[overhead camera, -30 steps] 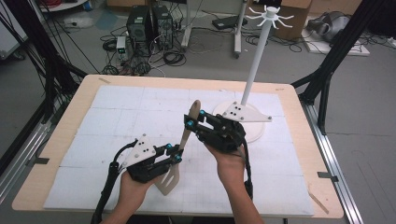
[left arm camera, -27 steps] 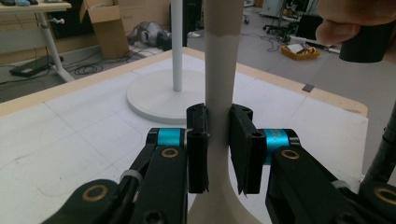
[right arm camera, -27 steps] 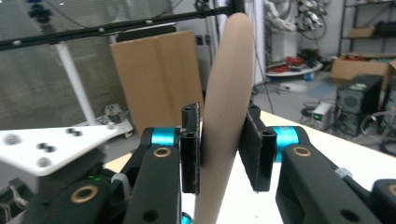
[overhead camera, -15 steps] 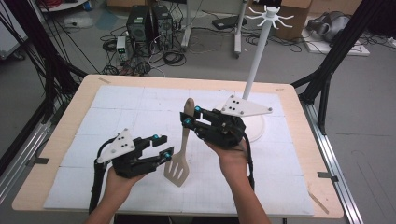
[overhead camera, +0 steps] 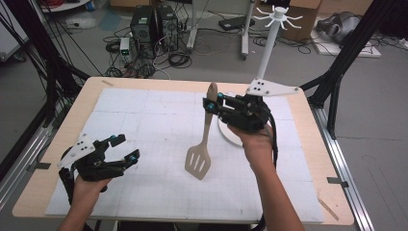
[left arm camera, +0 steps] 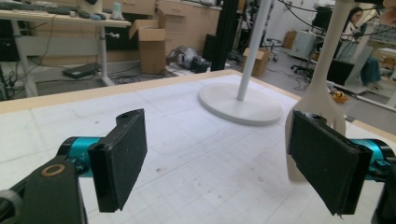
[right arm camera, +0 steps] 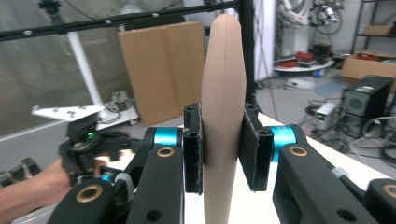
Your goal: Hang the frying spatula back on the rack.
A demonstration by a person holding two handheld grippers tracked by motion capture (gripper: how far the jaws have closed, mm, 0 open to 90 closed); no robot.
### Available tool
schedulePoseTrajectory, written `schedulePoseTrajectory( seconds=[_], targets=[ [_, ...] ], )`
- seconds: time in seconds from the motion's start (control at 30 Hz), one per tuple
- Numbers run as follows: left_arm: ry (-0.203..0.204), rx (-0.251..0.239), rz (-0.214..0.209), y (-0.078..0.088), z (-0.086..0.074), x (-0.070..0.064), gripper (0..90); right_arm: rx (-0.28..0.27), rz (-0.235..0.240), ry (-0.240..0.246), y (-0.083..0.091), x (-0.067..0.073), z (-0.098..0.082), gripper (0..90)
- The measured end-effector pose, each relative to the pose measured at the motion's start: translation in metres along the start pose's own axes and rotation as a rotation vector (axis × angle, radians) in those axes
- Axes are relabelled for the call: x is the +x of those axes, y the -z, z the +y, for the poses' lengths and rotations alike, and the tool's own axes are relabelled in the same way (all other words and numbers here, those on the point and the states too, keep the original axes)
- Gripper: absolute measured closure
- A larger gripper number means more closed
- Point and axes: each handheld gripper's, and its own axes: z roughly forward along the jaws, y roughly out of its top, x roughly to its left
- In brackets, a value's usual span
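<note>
A beige slotted spatula [overhead camera: 204, 139] hangs upright over the middle of the table, blade down. My right gripper [overhead camera: 210, 103] is shut on the upper part of its handle [right arm camera: 223, 116], and both pads press the wood. My left gripper [overhead camera: 122, 149] is at the table's front left, apart from the spatula. Its jaws have just been opening and stand wide with nothing between them. In the left gripper view the gripper [left arm camera: 224, 163] faces across the mat, and the spatula blade [left arm camera: 320, 93] shows behind the right pad [left arm camera: 327, 163].
A white stand with hooks on top [overhead camera: 272, 43] rises from a round base [overhead camera: 230, 137] at the back right of the white gridded mat [overhead camera: 144, 120]. The table has a wooden rim [overhead camera: 53, 159]. Cables and computer cases lie on the floor beyond it.
My left gripper let go of the spatula's blade, opened wide and drew away to the left. My right gripper lifted the spatula, which now hangs free from its handle.
</note>
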Motion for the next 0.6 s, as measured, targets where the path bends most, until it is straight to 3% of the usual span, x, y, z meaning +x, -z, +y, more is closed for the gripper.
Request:
schedulePoseTrajectory(
  seconds=[0.17, 0.6],
  targets=[
    [-0.021, -0.008, 0.03, 0.007, -0.009, 0.005, 20.8, 0.009, -0.047, 0.003, 0.005, -0.018, 0.018, 73.2],
    [-0.05, 0.001, 0.045, 0.009, -0.01, 0.006, 19.6, 0.014, -0.145, -0.026, 0.028, -0.07, 0.062, 73.2]
  ],
)
